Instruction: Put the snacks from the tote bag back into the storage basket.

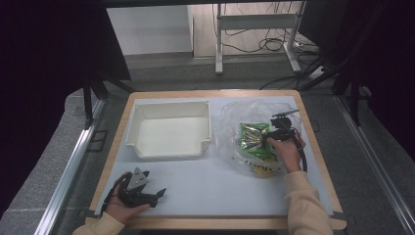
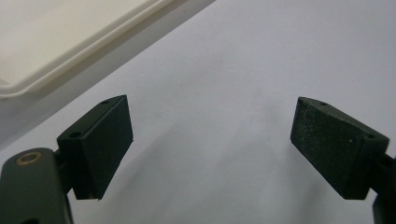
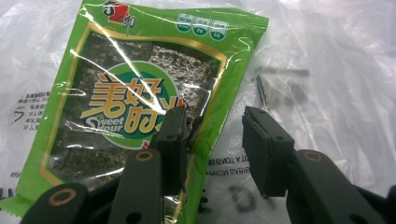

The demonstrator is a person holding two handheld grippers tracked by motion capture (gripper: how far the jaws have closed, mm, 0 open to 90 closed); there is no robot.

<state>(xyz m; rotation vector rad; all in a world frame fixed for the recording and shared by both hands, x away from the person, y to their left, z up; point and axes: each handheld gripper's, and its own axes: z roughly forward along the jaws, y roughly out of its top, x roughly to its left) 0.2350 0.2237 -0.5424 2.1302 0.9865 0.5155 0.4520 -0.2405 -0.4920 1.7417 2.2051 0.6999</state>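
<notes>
White tabletop (image 1: 205, 188) | left claw (image 1: 155, 195) spread, beside tray (image 1: 169, 152) rim | right claw (image 3: 215, 140) parted astride green packet (image 3: 135, 102) edge

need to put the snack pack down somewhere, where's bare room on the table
Free: the white bin is empty inside, and the mat is bare in front of it, between the left gripper and the plastic bag. Crowded: the right side, under bag, green snack pack and right gripper.

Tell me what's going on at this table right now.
A person holds a gripper in each hand. The right gripper is over a clear plastic bag on the table's right side, its jaws parted at the edge of a green snack packet. The left gripper rests open on the bare white tabletop, near an empty white bin.
</notes>
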